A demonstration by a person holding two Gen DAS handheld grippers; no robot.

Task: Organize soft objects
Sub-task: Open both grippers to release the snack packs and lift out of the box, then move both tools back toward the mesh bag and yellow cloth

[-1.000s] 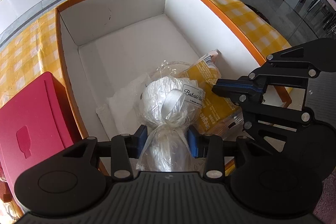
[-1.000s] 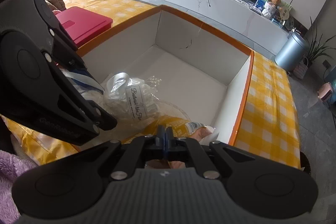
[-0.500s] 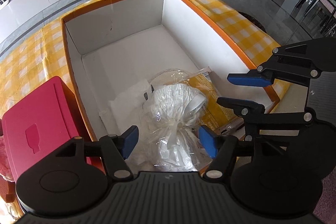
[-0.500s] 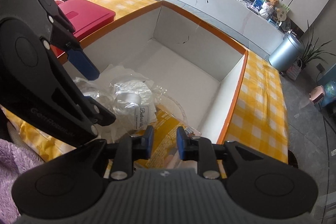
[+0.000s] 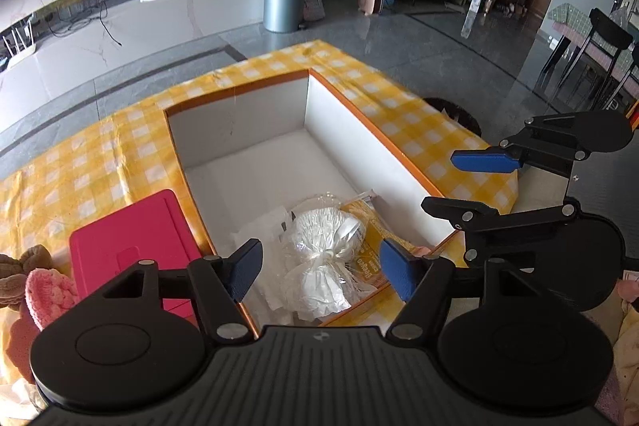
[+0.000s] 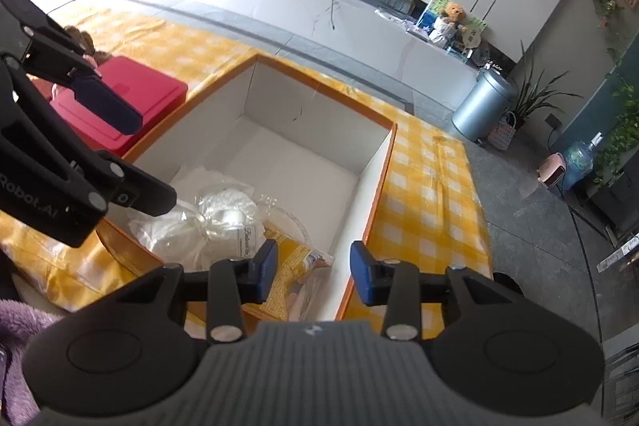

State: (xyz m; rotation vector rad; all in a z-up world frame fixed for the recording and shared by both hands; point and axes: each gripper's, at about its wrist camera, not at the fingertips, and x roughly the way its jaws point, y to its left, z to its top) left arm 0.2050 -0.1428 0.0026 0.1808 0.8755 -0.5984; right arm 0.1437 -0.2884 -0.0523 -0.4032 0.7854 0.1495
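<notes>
A tied bundle (image 5: pixel 325 258) and a flat packet (image 5: pixel 365 246) to its right lie side by side in the near end of an open box (image 5: pixel 383 146) on a table (image 5: pixel 100 162), a closed case (image 5: pixel 131 242) just left of the box.

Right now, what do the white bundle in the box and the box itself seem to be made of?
The white bundle looks like soft white fabric or paper wrapped in clear glossy plastic film: the wrap crinkles and shines, and is cinched at the waist by a ribbon. The box looks like stiff cardboard, with matte white walls that stand flat and an orange edge. Neither is certain from sight alone.
</notes>
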